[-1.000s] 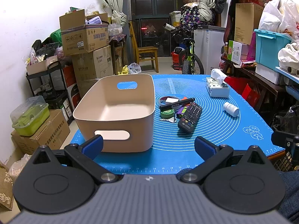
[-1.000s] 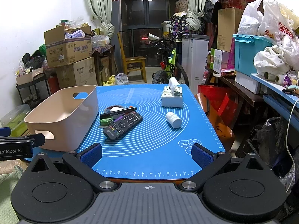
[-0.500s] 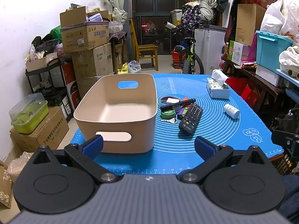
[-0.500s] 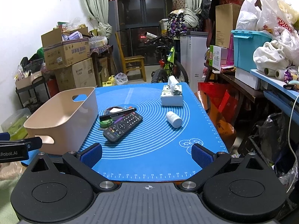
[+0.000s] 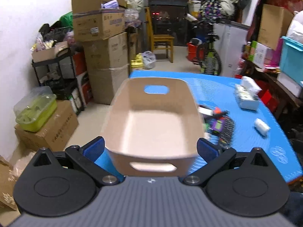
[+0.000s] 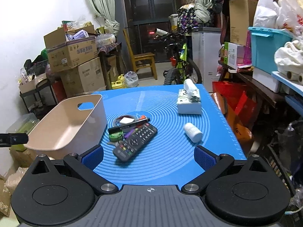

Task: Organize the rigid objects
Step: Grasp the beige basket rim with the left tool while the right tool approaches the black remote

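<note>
A beige plastic bin (image 5: 153, 124) with handle cut-outs stands on the left of the blue mat (image 6: 170, 158); it is empty. My left gripper (image 5: 150, 149) is open, its blue fingers either side of the bin's near end, raised above it. The bin also shows in the right wrist view (image 6: 66, 126). My right gripper (image 6: 148, 156) is open and empty, just short of a black remote (image 6: 136, 141). By the remote lie a black marker (image 6: 130, 123), a green tape roll (image 6: 115, 135) and a white card (image 6: 126, 120). A white bottle (image 6: 193, 132) lies to the right.
A tissue box (image 6: 189, 102) stands at the mat's far right. Cardboard boxes (image 5: 102, 43) and a shelf rack (image 5: 56, 75) stand left of the table. A bicycle (image 6: 180, 64) and a wooden chair (image 6: 144, 60) stand beyond it. Shelves with a blue tub (image 6: 269, 47) line the right.
My left gripper has moved forward and up, over the bin's near end, turning left. My right gripper has moved forward, closer to the remote.
</note>
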Tool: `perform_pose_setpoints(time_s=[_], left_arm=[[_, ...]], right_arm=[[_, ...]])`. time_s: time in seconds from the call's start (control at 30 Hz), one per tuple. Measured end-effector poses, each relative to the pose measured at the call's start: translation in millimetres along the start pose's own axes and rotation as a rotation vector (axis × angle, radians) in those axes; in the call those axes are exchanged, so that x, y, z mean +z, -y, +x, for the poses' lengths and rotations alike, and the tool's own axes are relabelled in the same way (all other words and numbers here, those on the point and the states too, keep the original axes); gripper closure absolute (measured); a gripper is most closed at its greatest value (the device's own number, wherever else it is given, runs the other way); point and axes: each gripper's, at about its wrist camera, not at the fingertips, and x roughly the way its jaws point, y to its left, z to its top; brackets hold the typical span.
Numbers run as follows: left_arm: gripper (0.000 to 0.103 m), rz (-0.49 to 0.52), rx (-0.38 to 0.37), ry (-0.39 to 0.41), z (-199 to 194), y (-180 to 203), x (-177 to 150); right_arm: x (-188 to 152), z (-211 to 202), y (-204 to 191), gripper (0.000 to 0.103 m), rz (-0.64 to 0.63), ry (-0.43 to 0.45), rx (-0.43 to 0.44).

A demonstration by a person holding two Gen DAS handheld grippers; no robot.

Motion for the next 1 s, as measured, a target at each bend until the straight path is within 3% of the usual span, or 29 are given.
perform_pose_setpoints(time_s=[0.13,0.47,0.5,0.53,0.57,0.7,0.8,1.0], left_arm=[[0.001,-0.009,0.036,-0.027,26,-25,14],[0.002,-0.021,0.033,-0.173,98,-68,30],[0.006,-0.021,0.029,-0.194,105,-70,30],[0.017,-0.020,0.024,-0.211,110,-72,30],[0.022,-0.017,0.017,-0.240,116,-73,29],[0.028,-0.018,0.017,-0.301,132,-76,26],[0.038,-0.020,-0.009,-0.336,139,-77,23],[0.082,-0.003,-0.031,-0.414,157,-81,21]], right_arm=[[17,37,-8,0.002,0.004,-0.027,0.010],[31,139,-26,0.002,-0.020,-0.144,0.015],[30,148,-28,0.002,-0.023,-0.155,0.014],[29,157,-28,0.002,-0.025,-0.166,0.013],[28,166,-29,0.002,-0.026,-0.177,0.012],[22,197,-29,0.002,-0.005,-0.229,0.011],[19,218,-31,0.002,0.003,-0.260,0.010],[14,247,-38,0.003,-0.016,-0.312,-0.003]])
